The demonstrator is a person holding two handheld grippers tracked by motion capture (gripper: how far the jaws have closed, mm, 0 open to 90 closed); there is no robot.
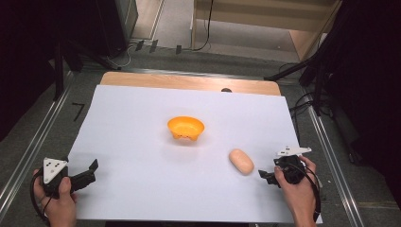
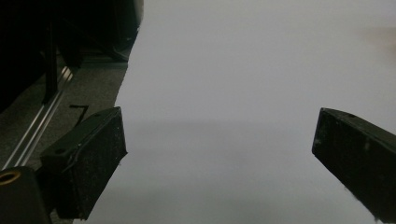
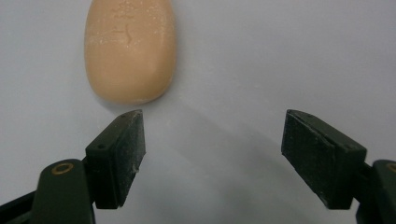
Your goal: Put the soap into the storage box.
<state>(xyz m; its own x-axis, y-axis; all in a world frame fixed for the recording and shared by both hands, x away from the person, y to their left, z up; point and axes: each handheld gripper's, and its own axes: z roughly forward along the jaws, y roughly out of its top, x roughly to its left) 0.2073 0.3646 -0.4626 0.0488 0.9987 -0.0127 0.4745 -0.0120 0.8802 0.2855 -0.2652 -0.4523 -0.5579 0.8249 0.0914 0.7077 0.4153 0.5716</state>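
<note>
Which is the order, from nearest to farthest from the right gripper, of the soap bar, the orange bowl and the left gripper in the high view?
From the right gripper:
1. soap bar, just left of it.
2. orange bowl, at the sheet's middle.
3. left gripper, at the near left edge.

The high view hangs above my side of the table [image 1: 142,208] and looks forward and down, far enough off to take in the whole white sheet [image 1: 142,123] and my hands. The camera on my left gripper [image 2: 219,149] rides low and looks along its jaws across that sheet, probably toward the far left corner. The one on my right gripper [image 3: 212,144] sits close, facing the peach-coloured soap [image 3: 128,49], which the high view shares [image 1: 241,161].
</note>
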